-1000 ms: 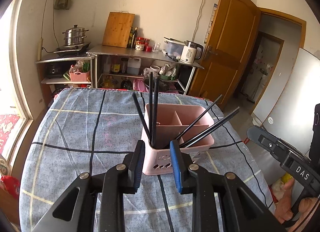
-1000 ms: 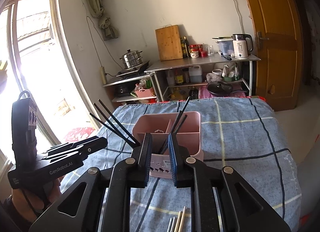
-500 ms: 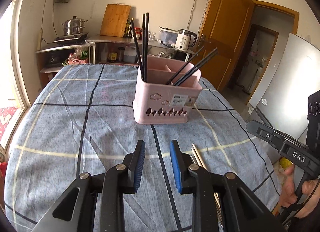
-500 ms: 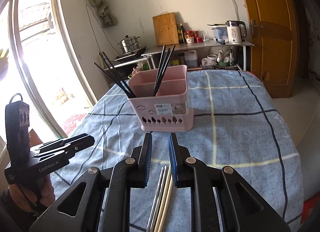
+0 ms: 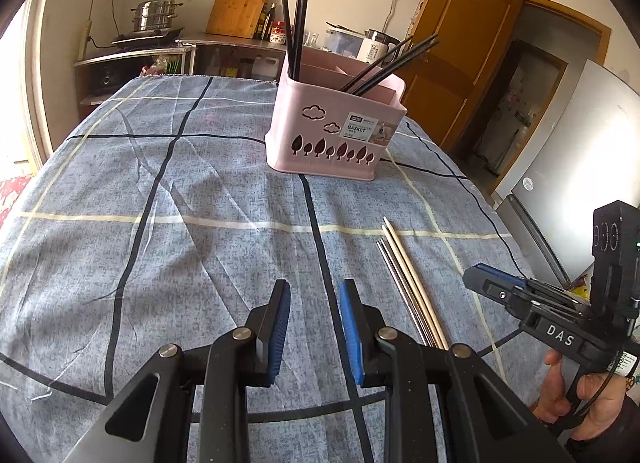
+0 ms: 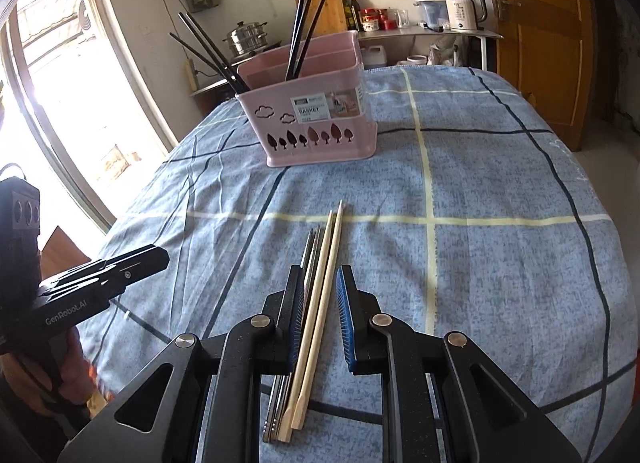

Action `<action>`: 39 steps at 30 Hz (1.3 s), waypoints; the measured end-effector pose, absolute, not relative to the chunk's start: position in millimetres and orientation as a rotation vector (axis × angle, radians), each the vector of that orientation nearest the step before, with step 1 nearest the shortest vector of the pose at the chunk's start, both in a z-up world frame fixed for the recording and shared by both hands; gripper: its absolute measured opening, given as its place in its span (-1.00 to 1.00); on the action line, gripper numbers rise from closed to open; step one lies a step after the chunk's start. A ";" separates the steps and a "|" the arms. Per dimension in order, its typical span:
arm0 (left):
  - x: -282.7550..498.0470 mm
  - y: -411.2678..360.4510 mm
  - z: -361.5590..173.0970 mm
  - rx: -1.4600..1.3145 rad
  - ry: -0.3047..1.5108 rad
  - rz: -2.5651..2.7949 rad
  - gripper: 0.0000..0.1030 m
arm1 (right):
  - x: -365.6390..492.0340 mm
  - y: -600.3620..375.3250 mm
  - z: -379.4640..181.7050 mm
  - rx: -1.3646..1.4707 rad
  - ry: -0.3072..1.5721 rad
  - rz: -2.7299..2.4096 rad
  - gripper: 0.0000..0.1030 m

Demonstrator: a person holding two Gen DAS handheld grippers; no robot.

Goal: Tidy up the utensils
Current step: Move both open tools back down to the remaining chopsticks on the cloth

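A pink utensil basket (image 5: 336,135) (image 6: 316,127) stands mid-table on the blue checked cloth, with black chopsticks (image 5: 296,15) (image 6: 304,23) leaning in two of its compartments. Two wooden chopsticks (image 6: 324,291) and thin metal ones (image 6: 310,255) lie side by side on the cloth near the front; in the left wrist view this loose bundle (image 5: 408,279) is right of my left gripper. My right gripper (image 6: 320,275) hovers low over them, open, the sticks running between its jaws without the pads pressing. My left gripper (image 5: 314,295) is open over bare cloth.
Behind the table a metal shelf (image 6: 424,33) carries a kettle, jars and a cutting board, with a steamer pot (image 5: 154,15) on a stove beside it. A wooden door (image 5: 460,43) is on the right, a bright window (image 6: 52,83) on the left. The table edge drops off close on the right.
Both grippers have drawn back from the basket and sunk toward the cloth. The loose chopsticks came into view and now lie between the right gripper's jaws. Jaw openings look unchanged.
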State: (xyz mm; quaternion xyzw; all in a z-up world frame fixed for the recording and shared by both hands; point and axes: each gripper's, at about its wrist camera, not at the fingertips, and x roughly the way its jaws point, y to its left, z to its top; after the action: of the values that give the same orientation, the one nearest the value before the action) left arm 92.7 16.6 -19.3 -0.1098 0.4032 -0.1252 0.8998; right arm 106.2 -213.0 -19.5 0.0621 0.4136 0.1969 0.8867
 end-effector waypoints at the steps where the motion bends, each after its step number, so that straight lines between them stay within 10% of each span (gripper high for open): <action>1: 92.8 15.1 -19.8 -0.227 0.839 -0.263 -0.51 | 106.3 -211.7 -23.1 0.124 0.869 0.408 -0.67; 39: 145.9 -73.2 -61.2 -0.163 0.960 -0.321 -0.27 | 117.6 -237.6 -40.4 0.197 0.918 0.359 -0.67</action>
State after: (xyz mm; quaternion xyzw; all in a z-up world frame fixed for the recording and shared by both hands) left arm 145.9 -73.2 -61.2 -0.0780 0.4593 -0.1537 0.8714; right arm 117.6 -237.6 -40.4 0.0944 0.4400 0.1720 0.8763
